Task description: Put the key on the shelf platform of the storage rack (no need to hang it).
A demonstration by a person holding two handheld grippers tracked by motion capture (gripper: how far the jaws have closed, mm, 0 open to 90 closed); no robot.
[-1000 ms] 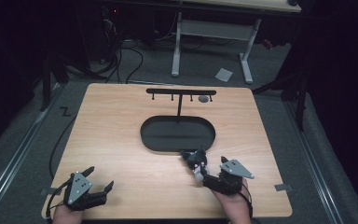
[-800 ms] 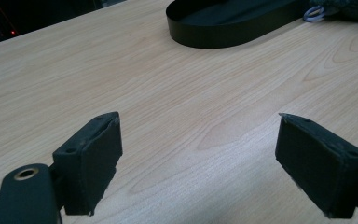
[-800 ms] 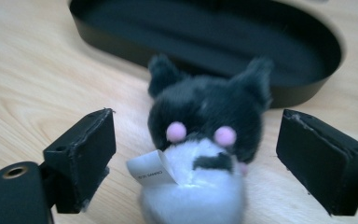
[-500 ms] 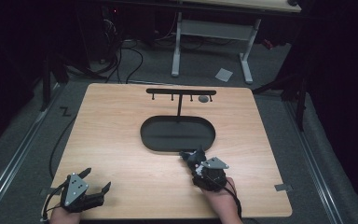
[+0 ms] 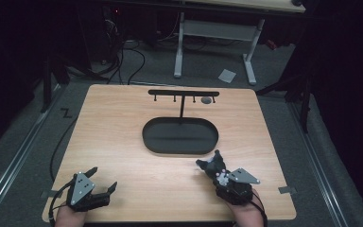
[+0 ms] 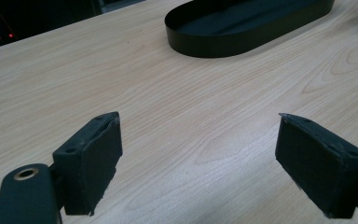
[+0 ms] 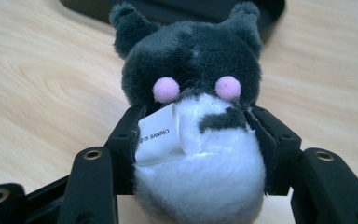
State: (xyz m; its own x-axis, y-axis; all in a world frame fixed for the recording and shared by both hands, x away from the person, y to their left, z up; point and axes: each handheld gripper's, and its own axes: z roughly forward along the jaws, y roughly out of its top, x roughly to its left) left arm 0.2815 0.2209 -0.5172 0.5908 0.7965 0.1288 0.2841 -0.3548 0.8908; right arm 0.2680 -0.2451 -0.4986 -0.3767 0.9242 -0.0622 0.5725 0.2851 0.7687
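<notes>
The bench [image 5: 123, 142] was a rectangular top w/ rounded corners, pale wood-grain laminate, smooth and matte.

At its centre sat a black oval tray [image 5: 180, 149], low upright wall, flat dark inside; in the left gripper view the tray [image 6: 205, 46] looked like thin, slightly glossy sheet w/ a crisp rim. From the tray's far side rose a thin black post carrying a T-shaped rack [image 5: 183, 93], a straight bar parallel to the bench's far edge w/ short pegs hanging under it; a small grey roundish thing [image 5: 207, 100] hung near the bar's right end, too small to identify.

Right gripper [image 5: 212, 166] was near the bench's near-right corner, just short of the tray's near-right curve, black body w/ a grey three-cornered plate on top. Its jaws had just been closing and were clenched on a plush toy [image 7: 193, 116]: fuzzy dark-grey head w/ two stubby pointed ears, two round pink pom-pom cheeks, a white satin-like muzzle and a fluffy white belly. The black foam-faced pads pressed into the belly from both sides, and a white fabric tag [image 7: 156, 135] printed in black was folded against one pad. In the high view the plush toy [image 5: 209, 163] sat at the jaw tips, pointing toward the tray.

Left gripper [image 5: 97, 187] rested at the near-left corner, released: two blocky black pads [image 6: 93, 154] stood wide apart over bare wood, nothing btwn them.
</notes>
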